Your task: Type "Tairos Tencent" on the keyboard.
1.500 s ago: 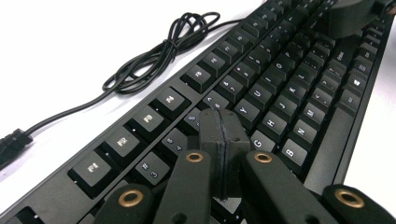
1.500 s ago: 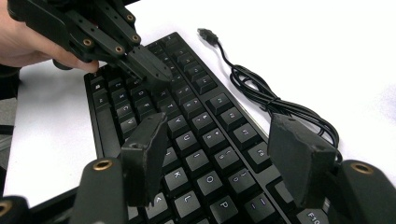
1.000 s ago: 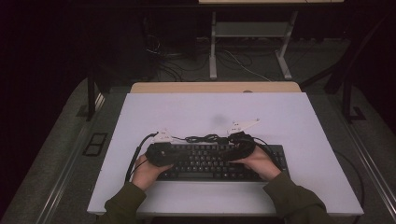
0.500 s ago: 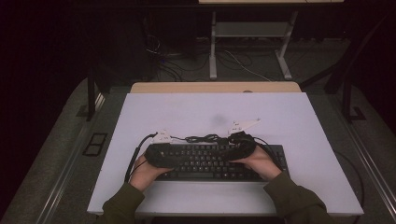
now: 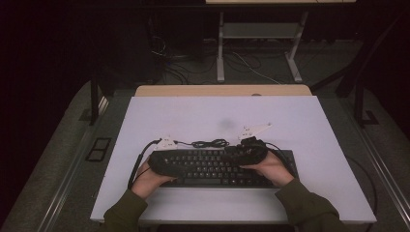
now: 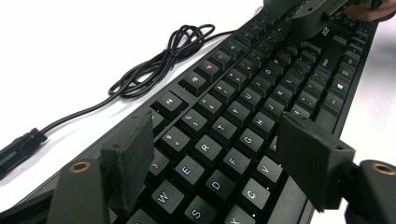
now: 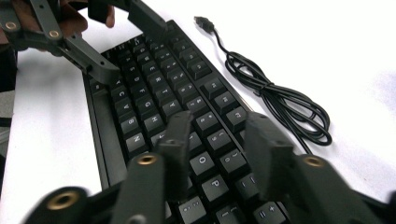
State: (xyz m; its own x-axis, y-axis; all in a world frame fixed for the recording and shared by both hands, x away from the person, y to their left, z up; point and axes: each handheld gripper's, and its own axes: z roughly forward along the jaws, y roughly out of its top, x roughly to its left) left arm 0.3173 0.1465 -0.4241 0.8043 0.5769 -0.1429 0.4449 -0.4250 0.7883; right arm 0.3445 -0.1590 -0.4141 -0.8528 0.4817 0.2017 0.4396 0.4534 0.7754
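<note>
A black keyboard [image 5: 217, 169] lies flat on the white table, held at neither end. My left gripper [image 5: 186, 166] lies over its left half and points right. Its jaws have just been opening and now stand open [image 6: 219, 158] above the letter keys, one pad [image 6: 130, 158] by the number row and one near the bottom row. My right gripper [image 5: 232, 154] lies over the right half and points left. Its jaws have just been closing, with a gap still between them [image 7: 224, 154] above the O and P keys and no pad pressing on anything. The keyboard's cable [image 5: 210, 143] lies coiled behind it.
The cable's plug [image 7: 204, 22] rests loose on the table [image 5: 300, 116] behind the keyboard. A wooden desk edge [image 5: 222, 90] borders the table's far side, with metal legs and loose wires on the floor beyond. A gripper cable [image 5: 137, 164] loops off the keyboard's left end.
</note>
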